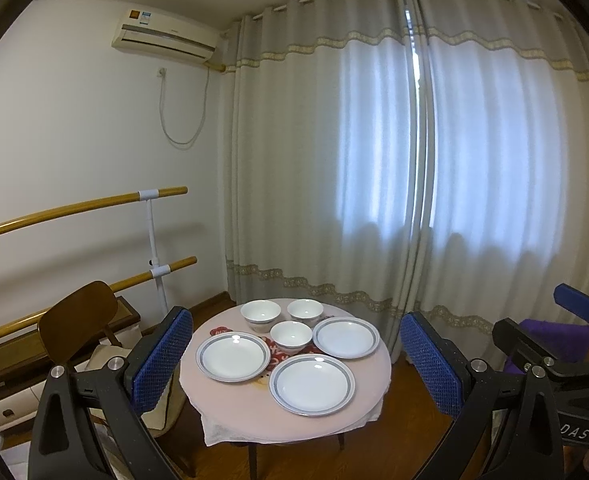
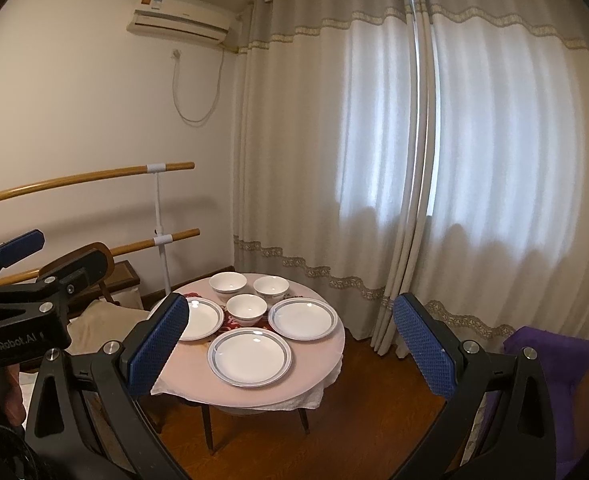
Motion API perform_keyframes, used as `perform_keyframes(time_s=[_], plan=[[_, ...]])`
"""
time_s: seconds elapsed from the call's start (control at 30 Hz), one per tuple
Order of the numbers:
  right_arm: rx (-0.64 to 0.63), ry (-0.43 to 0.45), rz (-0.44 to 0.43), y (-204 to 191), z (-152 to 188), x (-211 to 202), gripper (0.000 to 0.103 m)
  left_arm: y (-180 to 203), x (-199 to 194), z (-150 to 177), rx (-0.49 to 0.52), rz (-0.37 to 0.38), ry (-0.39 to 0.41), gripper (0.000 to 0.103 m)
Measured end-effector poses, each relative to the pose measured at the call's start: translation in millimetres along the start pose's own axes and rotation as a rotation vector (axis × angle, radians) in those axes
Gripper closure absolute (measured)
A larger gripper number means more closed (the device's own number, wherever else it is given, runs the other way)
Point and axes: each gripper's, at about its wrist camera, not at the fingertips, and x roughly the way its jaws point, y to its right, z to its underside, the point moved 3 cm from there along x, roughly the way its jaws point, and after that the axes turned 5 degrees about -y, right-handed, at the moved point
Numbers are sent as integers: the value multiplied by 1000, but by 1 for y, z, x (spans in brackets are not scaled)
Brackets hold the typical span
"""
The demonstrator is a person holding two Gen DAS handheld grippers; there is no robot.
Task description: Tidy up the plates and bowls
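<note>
While pale daylight glows through the drawn grey curtains (image 1: 414,152) that fill the far wall, a wall-mounted air conditioner (image 1: 166,36) hangs on the white wall to their left, and two wooden rails (image 1: 74,208) on a white post run along that wall below it. Below the curtains stands a round table (image 1: 254,416) covered with a pale pink cloth, on a wooden floor, with a brown chair (image 1: 76,316) beside it on the left and a purple cloth (image 2: 550,360) off to the right. Both grippers are held back from the table and well above it, touching nothing. The left gripper (image 1: 294,356) has its blue-padded fingers (image 1: 162,356) spread wide, and the table's dishes show in the gap between them; the right gripper (image 2: 290,344) is likewise spread wide and holds nothing. On the table lie three white plates with blue-grey rim bands, all flat and apart from one another: the near plate (image 1: 312,384) closest to the cameras, the left plate (image 1: 233,356) and the right plate (image 1: 345,337) farther back on either side. Three white bowls stand upright behind them: the middle bowl (image 1: 291,336) between the left and right plates, and the back left bowl (image 1: 261,313) and back right bowl (image 1: 305,310) side by side near the far edge. A red printed patch (image 1: 282,354) of the cloth shows among the dishes.
</note>
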Motion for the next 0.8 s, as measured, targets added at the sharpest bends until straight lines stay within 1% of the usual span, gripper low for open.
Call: perform_keyframes(time_s=[0.57, 0.8], plan=[[15, 21, 0, 10, -6, -3, 0, -2, 5, 1, 8, 0, -1, 1], [18, 28, 13, 14, -10, -1, 0, -1, 7, 2, 12, 0, -4, 1]])
